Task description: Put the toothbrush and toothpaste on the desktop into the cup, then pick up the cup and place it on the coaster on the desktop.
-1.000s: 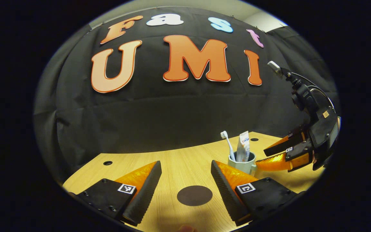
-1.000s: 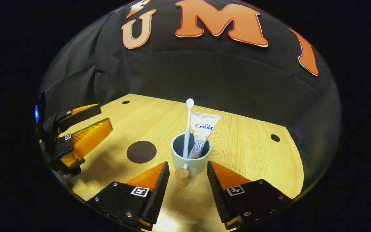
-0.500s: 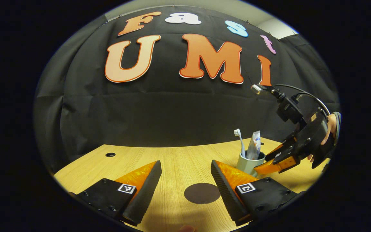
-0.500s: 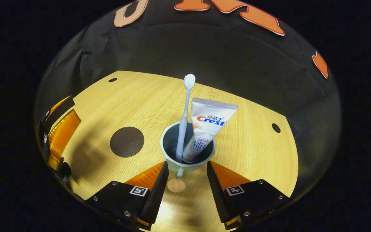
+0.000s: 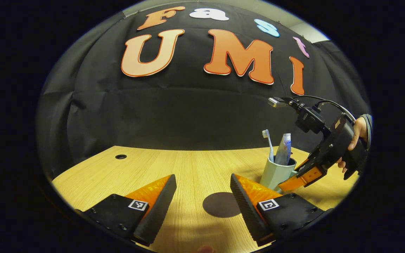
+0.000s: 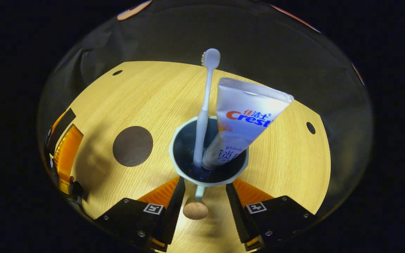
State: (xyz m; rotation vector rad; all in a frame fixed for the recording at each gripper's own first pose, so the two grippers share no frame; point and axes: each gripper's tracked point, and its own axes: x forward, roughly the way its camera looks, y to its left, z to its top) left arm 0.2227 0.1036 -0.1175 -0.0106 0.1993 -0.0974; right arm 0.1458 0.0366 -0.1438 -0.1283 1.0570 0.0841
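Since the earlier frame the right gripper [image 6: 202, 196] is brought closer; its fingers stand apart astride the handle of the cup [image 6: 188, 175], contact seemingly not yet made. Toothbrush [image 6: 202, 116] and toothpaste [image 6: 241, 119] are already loaded in the cup on the desk [image 6: 146, 91]; transfer to the coaster [image 6: 132, 146] is left. Left gripper [image 5: 202, 196] is spread, idle.

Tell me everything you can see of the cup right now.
The cup is a pale blue-green mug with a faceted rim and dark inside, standing upright on the wooden desk, right of the dark round coaster in the right gripper view, not on it. A toothbrush and toothpaste tube lean inside. Its handle, a thin stem ending in a round wooden knob, sits between the right gripper's open fingers, untouched.
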